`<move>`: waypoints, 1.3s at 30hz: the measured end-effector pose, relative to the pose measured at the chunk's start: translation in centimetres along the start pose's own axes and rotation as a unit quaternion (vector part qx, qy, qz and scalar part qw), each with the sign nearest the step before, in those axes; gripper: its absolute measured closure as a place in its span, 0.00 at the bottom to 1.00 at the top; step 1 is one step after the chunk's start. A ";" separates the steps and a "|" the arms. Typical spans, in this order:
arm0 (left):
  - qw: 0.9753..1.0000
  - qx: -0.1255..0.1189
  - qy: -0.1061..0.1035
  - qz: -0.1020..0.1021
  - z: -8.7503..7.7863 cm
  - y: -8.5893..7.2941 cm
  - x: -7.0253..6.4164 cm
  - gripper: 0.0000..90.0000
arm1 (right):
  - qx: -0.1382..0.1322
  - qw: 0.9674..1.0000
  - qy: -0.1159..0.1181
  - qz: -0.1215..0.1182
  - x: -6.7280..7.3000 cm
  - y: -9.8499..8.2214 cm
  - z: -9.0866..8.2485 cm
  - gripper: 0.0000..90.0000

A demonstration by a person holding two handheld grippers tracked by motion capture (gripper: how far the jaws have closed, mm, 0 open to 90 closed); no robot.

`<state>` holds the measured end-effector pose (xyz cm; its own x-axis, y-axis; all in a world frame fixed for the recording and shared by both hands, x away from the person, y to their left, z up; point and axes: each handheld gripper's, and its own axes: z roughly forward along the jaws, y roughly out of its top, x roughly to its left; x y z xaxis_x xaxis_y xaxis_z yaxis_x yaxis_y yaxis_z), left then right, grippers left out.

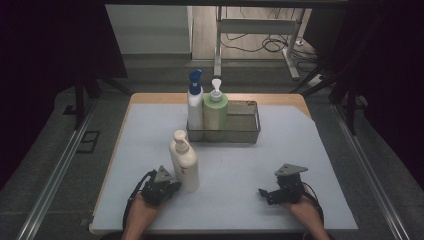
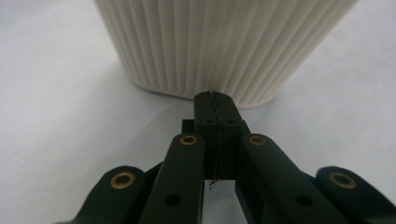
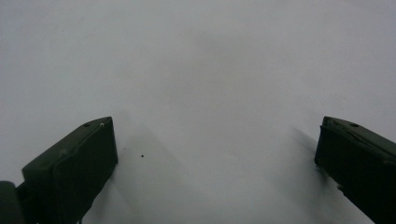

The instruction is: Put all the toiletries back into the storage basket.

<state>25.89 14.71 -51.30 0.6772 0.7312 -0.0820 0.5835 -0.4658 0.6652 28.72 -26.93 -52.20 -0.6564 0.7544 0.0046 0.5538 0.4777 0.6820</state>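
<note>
A cream ribbed pump bottle (image 1: 184,161) stands upright on the pale mat at front left. My left gripper (image 1: 175,186) lies low on the mat just left of the bottle's base, its jaws pressed together with nothing between them. In the left gripper view the shut tips (image 2: 215,100) sit right at the foot of the ribbed bottle (image 2: 219,42). My right gripper (image 1: 263,193) rests on the mat at front right, pointing left. Its two pads (image 3: 79,163) stand wide apart over bare mat.
A wire mesh basket (image 1: 250,131) at the back of the mat holds a white bottle with a blue cap (image 1: 194,97) and a green pump bottle (image 1: 215,110). The mat (image 1: 230,165) covers a wooden table (image 1: 150,98) with dark floor around.
</note>
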 end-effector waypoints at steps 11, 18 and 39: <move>1.000 -0.007 -0.007 0.011 0.8 0.7 -0.8 0.92 | 0.001 1.000 0.001 0.001 0.0 0.0 0.0 0.00; 1.000 -0.019 0.014 0.000 -0.4 -0.1 -0.4 0.71 | 0.010 1.000 -0.001 0.000 0.1 0.3 0.0 0.00; 0.994 -0.021 0.095 -0.050 -1.7 -2.7 1.1 0.14 | -0.020 0.998 0.045 -0.030 1.6 2.1 -2.1 0.00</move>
<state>24.29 17.57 -51.94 0.5172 0.8558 -0.0103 0.6225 -0.3678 0.6908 27.74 -25.68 -49.20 -0.7322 0.6806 0.0273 0.4919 0.5006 0.7123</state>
